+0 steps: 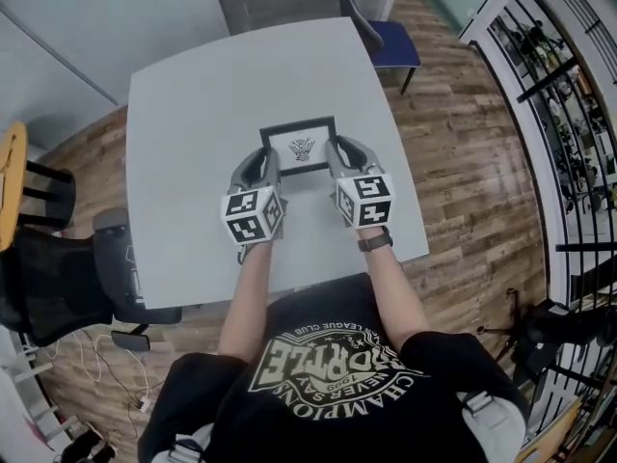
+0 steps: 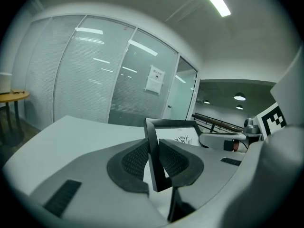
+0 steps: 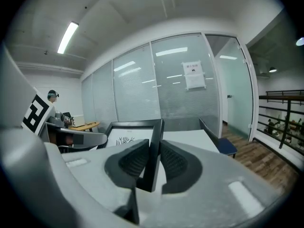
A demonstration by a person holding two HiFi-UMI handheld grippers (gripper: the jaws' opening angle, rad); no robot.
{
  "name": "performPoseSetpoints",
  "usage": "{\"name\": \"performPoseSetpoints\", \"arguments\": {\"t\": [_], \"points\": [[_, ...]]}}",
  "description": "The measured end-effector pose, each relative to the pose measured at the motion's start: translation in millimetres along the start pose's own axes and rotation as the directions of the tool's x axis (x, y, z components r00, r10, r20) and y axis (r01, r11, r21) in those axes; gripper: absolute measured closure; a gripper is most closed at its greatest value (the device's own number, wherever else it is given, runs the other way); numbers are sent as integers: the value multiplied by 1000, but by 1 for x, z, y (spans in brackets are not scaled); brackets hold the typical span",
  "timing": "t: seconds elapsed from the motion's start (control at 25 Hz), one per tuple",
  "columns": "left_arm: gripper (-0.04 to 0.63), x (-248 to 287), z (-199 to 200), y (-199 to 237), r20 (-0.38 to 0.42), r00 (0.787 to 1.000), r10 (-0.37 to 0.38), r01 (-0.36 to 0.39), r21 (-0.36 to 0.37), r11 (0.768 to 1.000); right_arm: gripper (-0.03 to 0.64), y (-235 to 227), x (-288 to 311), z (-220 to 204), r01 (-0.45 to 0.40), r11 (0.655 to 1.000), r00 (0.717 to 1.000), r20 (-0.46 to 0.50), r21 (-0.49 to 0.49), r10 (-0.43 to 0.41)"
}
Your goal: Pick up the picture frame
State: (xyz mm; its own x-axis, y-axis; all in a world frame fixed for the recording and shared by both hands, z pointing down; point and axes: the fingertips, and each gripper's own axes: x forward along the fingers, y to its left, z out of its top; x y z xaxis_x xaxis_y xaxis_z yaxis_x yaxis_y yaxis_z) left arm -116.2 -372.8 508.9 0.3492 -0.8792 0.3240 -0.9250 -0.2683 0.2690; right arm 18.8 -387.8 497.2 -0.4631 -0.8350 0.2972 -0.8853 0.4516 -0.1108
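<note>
Head view: picture frame (image 1: 301,148) over grey surface (image 1: 193,104), left claw (image 1: 268,159) at its left edge, right claw (image 1: 334,152) at its right edge; grip itself unclear from above. Left claw view: pads clamped on black left rail. Right claw view: pads pinching right rail. Glass wall with paper notice (image 3: 194,75) seen only from claws.

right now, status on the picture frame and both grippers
Left gripper shut on picture frame, left edge. Right gripper shut on its right edge. Frame looks lifted off the table, picture up. Nothing in the way.
</note>
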Motion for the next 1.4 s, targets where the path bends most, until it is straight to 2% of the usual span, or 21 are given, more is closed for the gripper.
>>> {"name": "performPoseSetpoints", "arguments": {"t": [0.16, 0.36, 0.72, 1.0, 1.4], "points": [[522, -18, 38, -15, 85, 996, -12, 7, 59, 998, 545, 6, -21, 40, 13, 999, 996, 94, -34, -10], [522, -48, 82, -30, 189, 982, -9, -23, 166, 986, 545, 19, -42, 79, 19, 999, 981, 196, -50, -9], [522, -94, 131, -55, 316, 948, -36, -30, 203, 979, 546, 38, -87, 137, 23, 997, 942, 334, -79, 4], [523, -120, 153, -63, 360, 933, -18, -73, 239, 968, 548, 50, -108, 159, 33, 994, 922, 386, -103, 9], [523, -125, 155, -73, 359, 932, -50, -31, 216, 976, 548, 51, -115, 157, 54, 992, 928, 372, -115, -8]]}}
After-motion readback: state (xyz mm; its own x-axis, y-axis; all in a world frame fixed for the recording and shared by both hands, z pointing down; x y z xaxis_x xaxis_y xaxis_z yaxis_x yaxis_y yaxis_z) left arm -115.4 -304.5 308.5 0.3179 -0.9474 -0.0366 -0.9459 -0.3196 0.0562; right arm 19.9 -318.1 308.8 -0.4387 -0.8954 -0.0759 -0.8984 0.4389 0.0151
